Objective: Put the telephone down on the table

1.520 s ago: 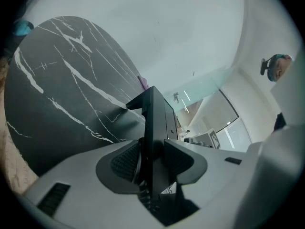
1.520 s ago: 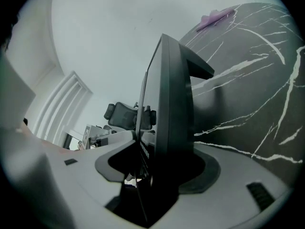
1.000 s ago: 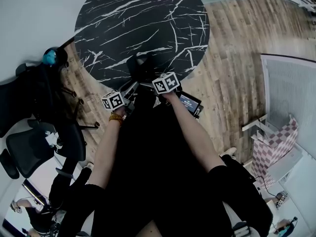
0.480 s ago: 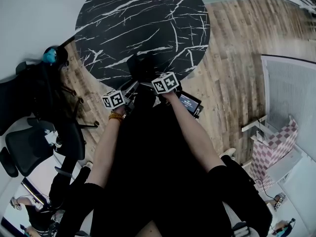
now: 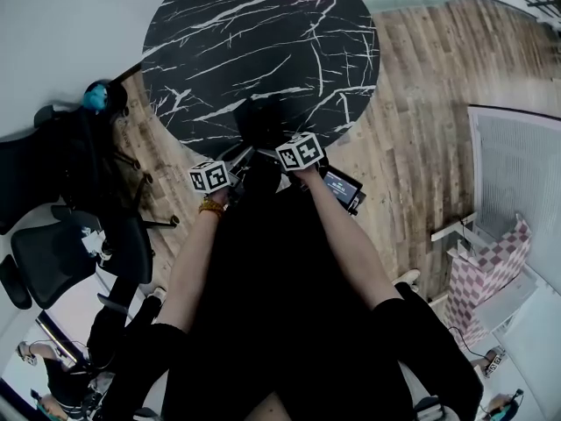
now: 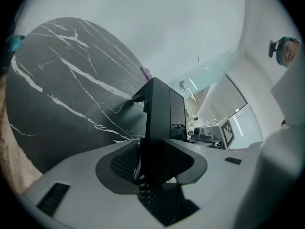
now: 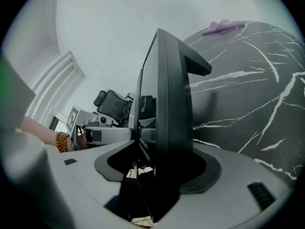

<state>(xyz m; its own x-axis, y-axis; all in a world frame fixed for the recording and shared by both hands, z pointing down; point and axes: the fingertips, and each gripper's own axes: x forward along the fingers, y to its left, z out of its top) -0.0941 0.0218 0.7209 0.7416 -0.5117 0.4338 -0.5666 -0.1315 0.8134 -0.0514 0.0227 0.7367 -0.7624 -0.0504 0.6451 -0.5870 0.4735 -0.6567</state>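
- L gripper (image 6: 155, 160): jaws closed on the phone (image 6: 159, 113), one pad on each side of its black body.
- R gripper (image 7: 162, 168): jaws fairly wide but clamped on the phone's other side; the body runs edge-on btwn the pads.
- Reason (judged): a bulky unit needs a two-sided grip. Opposed grippers keep it level and stop it twisting on the way down.
- Phone location: btwn the two sets of jaws, projecting fwd of both, at the near rim of the table (image 5: 263, 42). Whether its base touches the top: can't tell.
- Head view only: L cube (image 5: 210, 176) and R cube (image 5: 301, 151) sit close together at the table's near edge, so approach looks square. The phone is nearly lost here, black on black.
- Gripper views only: pad contact is confirmed. Each view shows the opposite gripper just beyond the phone.
- R gripper view also shows a purple cloth (image 7: 224, 26) well beyond the jaws, so the drop zone is unobstructed.
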